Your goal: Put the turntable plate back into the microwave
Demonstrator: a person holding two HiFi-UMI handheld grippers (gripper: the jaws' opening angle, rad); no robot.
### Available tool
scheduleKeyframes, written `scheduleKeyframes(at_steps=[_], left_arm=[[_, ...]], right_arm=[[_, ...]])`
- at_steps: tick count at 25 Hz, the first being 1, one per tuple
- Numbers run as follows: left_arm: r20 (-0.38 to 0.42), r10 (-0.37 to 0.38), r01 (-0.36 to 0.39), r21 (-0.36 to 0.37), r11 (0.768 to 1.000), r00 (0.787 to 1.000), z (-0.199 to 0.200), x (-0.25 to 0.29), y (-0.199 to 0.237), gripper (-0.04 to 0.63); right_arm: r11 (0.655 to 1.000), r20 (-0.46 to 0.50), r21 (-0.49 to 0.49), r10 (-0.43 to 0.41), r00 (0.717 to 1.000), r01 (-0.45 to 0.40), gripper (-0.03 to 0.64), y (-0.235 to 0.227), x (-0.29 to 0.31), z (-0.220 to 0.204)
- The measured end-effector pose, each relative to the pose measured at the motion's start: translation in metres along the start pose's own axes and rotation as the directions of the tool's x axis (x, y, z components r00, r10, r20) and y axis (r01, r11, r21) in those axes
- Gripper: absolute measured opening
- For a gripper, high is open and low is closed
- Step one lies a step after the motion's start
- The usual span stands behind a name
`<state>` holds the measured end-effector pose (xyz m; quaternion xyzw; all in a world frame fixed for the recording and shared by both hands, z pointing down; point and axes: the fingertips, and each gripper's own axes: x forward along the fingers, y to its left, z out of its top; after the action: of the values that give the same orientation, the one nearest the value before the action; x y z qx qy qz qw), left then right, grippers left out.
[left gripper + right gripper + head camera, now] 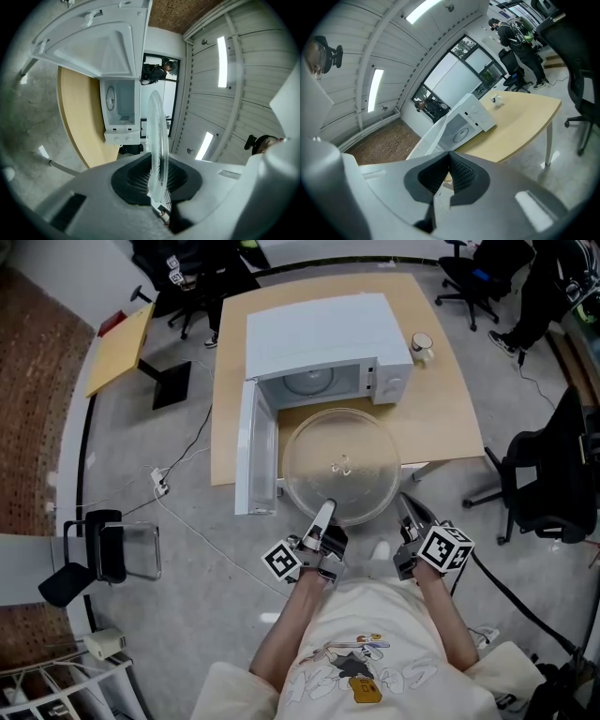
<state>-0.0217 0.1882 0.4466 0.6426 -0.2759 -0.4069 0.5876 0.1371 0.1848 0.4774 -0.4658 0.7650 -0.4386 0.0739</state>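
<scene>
Head view: your left gripper [324, 519] pinches the near rim of the turntable plate [342, 463], which sits in front of the open microwave [319, 343]. Left gripper view: the jaws clamp the glass edge-on. Right gripper view: your right gripper [449, 176] is closed on nothing. With only 1 rim grip, the plate could sag, slip or clip the door [255, 451].

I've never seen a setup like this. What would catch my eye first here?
First, the large clear glass turntable plate, pinched at its near rim by the left gripper. Just behind it, a white microwave sits on the wooden table with its door swung wide open. The right gripper is by the plate's right side, jaws together and empty.
</scene>
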Motion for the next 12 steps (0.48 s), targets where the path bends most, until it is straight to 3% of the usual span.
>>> scheduleKeyframes(at_steps=[12], left_arm=[[-0.044,-0.02,0.017,-0.061,0.998,0.999,0.016,-0.015,0.001,0.037]], right_arm=[[0.998,0.051,-0.012,-0.06,0.997,0.06,0.009,0.02,0.011,-0.025]])
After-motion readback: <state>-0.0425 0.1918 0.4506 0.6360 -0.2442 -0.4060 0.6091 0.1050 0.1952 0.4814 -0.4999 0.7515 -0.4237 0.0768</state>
